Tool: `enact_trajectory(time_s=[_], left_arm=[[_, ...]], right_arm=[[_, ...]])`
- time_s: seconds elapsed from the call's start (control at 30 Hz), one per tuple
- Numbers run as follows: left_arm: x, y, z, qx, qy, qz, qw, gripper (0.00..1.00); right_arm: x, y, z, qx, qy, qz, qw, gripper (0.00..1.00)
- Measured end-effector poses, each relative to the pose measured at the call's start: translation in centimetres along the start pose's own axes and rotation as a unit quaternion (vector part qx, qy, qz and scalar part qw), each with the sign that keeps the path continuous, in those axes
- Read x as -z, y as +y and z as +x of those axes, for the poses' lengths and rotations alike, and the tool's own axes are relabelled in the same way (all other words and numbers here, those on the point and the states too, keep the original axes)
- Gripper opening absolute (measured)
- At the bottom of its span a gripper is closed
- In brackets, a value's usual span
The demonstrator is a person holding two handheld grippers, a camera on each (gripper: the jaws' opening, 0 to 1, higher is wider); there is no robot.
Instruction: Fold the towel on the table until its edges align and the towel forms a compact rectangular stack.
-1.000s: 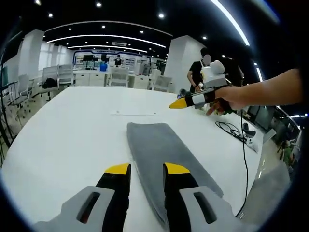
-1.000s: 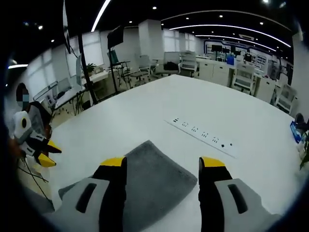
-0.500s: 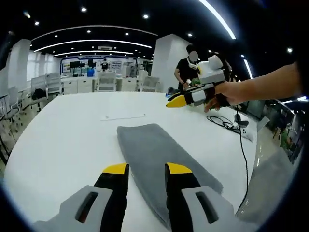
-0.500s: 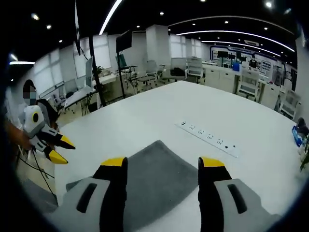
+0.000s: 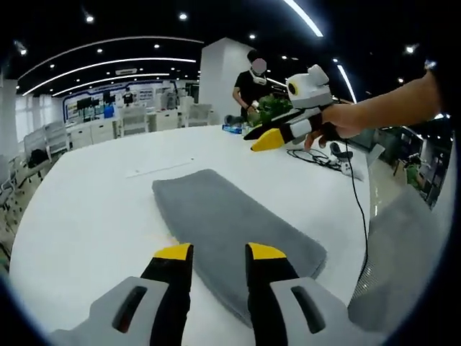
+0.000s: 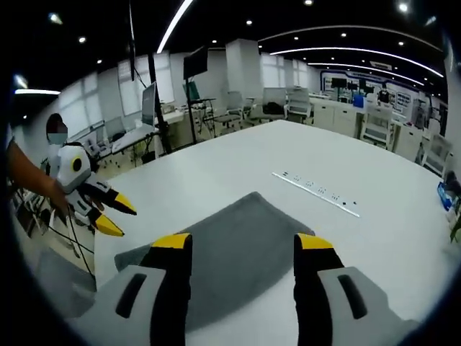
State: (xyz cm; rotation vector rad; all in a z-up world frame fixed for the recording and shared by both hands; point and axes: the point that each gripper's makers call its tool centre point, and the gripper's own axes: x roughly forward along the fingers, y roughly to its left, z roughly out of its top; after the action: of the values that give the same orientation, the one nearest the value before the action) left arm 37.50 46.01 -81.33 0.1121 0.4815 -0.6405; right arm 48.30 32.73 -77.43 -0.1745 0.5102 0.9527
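Towel (image 5: 230, 231) lay as a long gray strip on table (image 5: 79, 216), both grippers—left gripper (image 5: 220, 252), right gripper (image 6: 243, 241)—w/ jaws open, holding nothing; probably mid-fold, next move needs an end pinched & brought over.

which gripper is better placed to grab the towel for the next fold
Probably left. The left gripper has its open jaws at the gray towel's near edge; the right gripper hangs above the table, away from it.

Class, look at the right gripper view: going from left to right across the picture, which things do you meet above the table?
Person's hand → left gripper → grey towel → white power strip → blue item at the table's far right edge.
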Motion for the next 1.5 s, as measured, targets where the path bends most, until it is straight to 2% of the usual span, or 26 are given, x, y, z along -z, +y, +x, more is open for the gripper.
enact_trajectory(time_s=[0.1, 0.33, 0.6, 0.7, 0.87, 0.97, 1.0, 1.1, 1.13, 1.2, 1.37, 1.5], left_arm=[[0.4, -1.1, 0.3, 0.027, 0.010, 0.003, 0.9996, 0.27], [1.1, -1.9, 0.8, 0.046, 0.027, 0.014, 0.9985, 0.27], [3.2, -3.4, 1.0, 0.081, 0.063, 0.012, 0.9947, 0.26], [4.3, -3.8, 0.8, 0.092, 0.079, 0.014, 0.9925, 0.26], [5.8, -3.8, 0.7, 0.105, 0.098, 0.014, 0.9896, 0.24], [7.3, -3.6, 0.6, 0.109, 0.118, 0.024, 0.9867, 0.24], [8.2, -3.4, 0.5, 0.108, 0.138, 0.036, 0.9839, 0.23], [9.3, -3.7, 0.6, 0.114, 0.149, 0.045, 0.9813, 0.23], [9.9, -3.7, 0.5, 0.115, 0.161, 0.046, 0.9792, 0.23], [9.6, -3.8, 0.4, 0.113, 0.152, 0.059, 0.9801, 0.23], [9.5, -4.0, 0.2, 0.117, 0.152, 0.046, 0.9804, 0.25], [9.7, -4.7, 0.0, 0.127, 0.152, 0.052, 0.9788, 0.31]], right_arm=[[0.5, 0.5, -0.6, -0.005, -0.003, 0.002, 1.0000, 0.54], [2.0, 0.9, -1.6, -0.011, -0.002, 0.008, 0.9999, 0.52], [3.5, 2.7, -2.1, -0.026, 0.000, 0.000, 0.9997, 0.48], [4.5, 3.7, -2.1, -0.035, 0.006, 0.001, 0.9994, 0.48], [5.7, 4.0, -2.3, -0.042, 0.013, 0.007, 0.9990, 0.47], [6.1, 4.6, -2.6, -0.047, 0.016, 0.005, 0.9988, 0.46], [6.2, 4.8, -2.7, -0.050, 0.017, 0.003, 0.9986, 0.46], [7.0, 5.6, -2.9, -0.058, 0.025, -0.003, 0.9980, 0.47], [7.3, 5.9, -2.9, -0.062, 0.028, -0.004, 0.9977, 0.46], [8.3, 6.9, -2.9, -0.069, 0.038, -0.010, 0.9968, 0.46], [9.4, 7.8, -2.8, -0.080, 0.049, -0.010, 0.9955, 0.46], [10.0, 9.0, -2.9, -0.095, 0.054, -0.017, 0.9939, 0.46]])
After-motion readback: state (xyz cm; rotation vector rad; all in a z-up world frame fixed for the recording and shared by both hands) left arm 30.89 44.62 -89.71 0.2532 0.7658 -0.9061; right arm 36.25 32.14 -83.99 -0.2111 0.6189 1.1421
